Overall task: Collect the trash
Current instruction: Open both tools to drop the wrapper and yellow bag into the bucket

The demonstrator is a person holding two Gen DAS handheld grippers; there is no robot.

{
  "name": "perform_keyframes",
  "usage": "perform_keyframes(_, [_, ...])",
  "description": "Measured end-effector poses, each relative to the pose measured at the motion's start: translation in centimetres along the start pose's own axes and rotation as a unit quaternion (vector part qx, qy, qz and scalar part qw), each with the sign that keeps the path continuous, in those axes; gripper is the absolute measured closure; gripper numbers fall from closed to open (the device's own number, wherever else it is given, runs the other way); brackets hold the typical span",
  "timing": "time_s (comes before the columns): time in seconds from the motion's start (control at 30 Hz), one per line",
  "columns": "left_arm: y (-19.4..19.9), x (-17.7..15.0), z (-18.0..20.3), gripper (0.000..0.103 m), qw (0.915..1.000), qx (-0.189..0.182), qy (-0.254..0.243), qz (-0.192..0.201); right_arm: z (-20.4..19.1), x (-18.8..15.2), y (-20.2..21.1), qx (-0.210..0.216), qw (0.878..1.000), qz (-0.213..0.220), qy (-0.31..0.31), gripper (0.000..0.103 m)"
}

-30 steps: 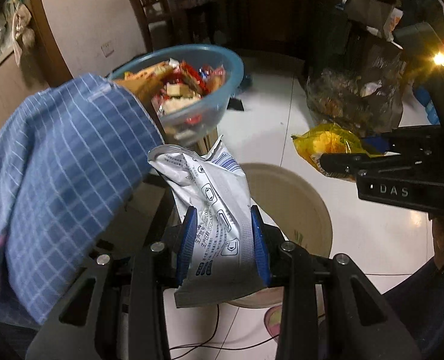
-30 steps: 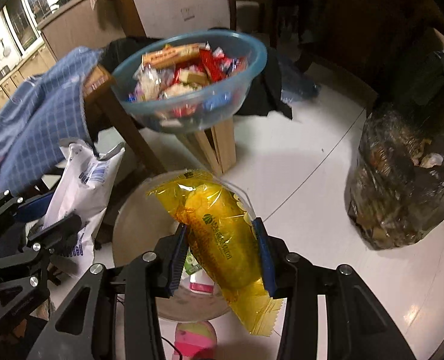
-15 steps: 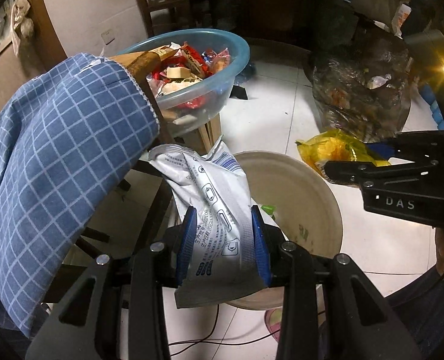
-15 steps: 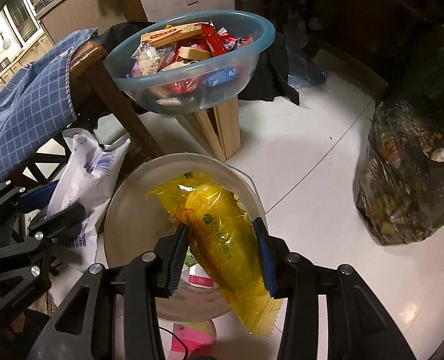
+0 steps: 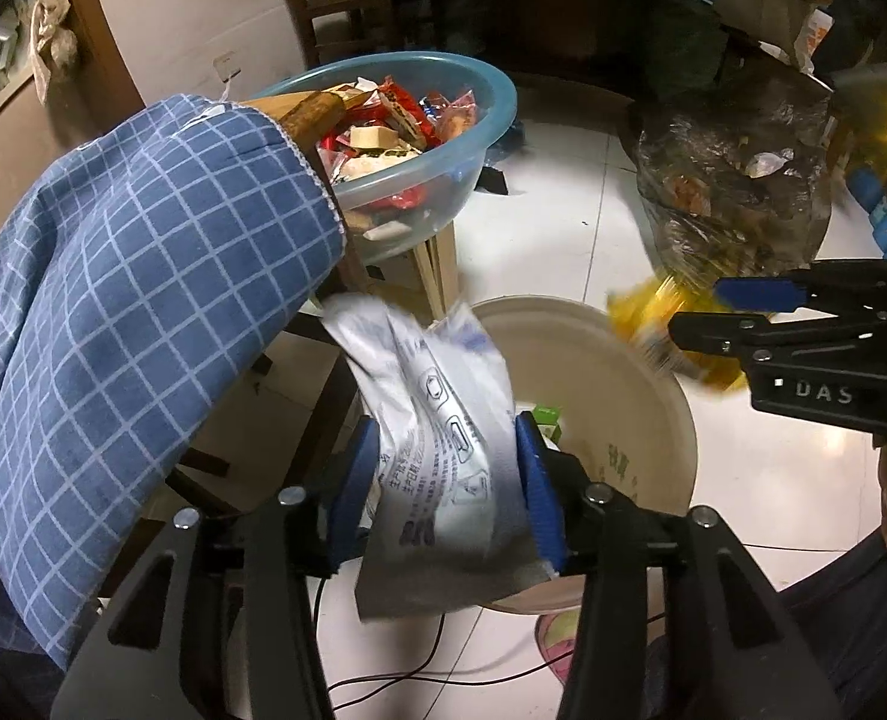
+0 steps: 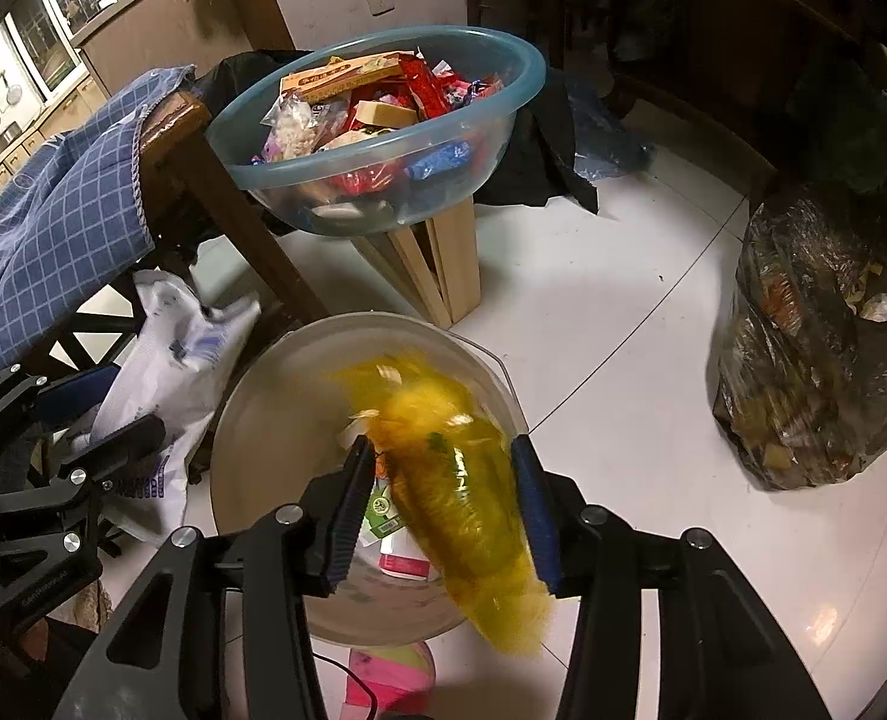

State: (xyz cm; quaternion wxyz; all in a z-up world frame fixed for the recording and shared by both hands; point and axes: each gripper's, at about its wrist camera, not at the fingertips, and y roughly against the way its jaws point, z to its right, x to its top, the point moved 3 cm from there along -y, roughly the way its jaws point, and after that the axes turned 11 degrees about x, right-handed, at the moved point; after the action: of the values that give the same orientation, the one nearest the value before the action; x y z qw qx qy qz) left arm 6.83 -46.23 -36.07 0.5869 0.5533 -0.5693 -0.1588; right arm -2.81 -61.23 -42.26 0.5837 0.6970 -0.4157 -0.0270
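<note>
While you hold both grippers above the beige bin (image 6: 245,420), their jaws have just been spreading. Your left gripper (image 5: 446,480) has the white wrapper (image 5: 437,438) between its blue pads, over the bin's near rim, with a gap on the left side. Your right gripper (image 6: 443,510) stands loose around the blurred yellow packet (image 6: 461,498), above the bin's mouth. Beyond the bin sits a blue bowl (image 6: 503,114) of snacks.

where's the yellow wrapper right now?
Between the right gripper's just-opening jaws in the right wrist view, the yellow wrapper is blurred, over the beige bucket; the left wrist view shows it at right.
</note>
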Motion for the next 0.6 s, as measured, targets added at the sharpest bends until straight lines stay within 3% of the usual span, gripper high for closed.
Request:
perform_keyframes(0.1, [-0.1, -0.1, -0.1, 0.05, 1.0, 0.003, 0.002, -0.001, 0.1, 0.1, 0.2, 0.004, 1.0, 0.004, -0.002, 0.049])
perform_keyframes(0.6, [0.4, -0.1, -1.0, 0.05, 1.0, 0.006, 0.006, 0.001, 0.5, 0.2, 1.4, 0.003, 1.0, 0.022, -0.01, 0.049])
